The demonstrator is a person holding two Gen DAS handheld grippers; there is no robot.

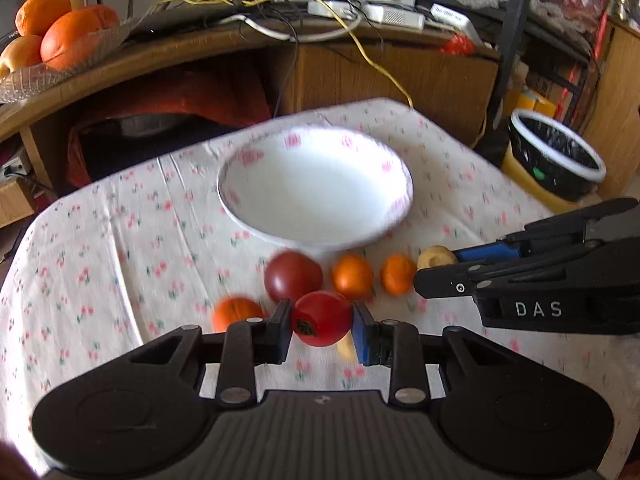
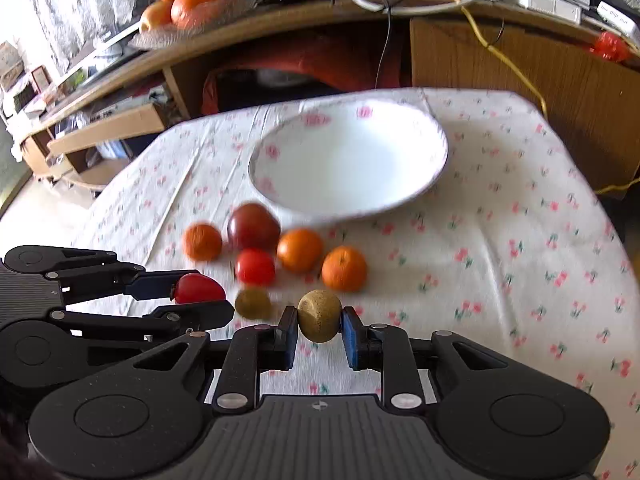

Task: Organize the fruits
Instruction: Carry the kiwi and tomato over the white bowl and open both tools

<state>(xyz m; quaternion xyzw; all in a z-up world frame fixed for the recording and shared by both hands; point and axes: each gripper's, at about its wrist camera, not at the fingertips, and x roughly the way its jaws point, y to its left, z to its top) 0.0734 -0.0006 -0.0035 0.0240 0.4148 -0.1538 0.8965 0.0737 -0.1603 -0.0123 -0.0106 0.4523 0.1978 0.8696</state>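
While both claws hold fruit above the bench, a slip is the risk. At lower centre of the left view, the left claw pinches a red tomato; at lower centre of the right view, the right claw pinches a brown fruit. Smooth round skins could roll free before reaching the empty bowl at mid-frame, knocking the loose oranges just below it.
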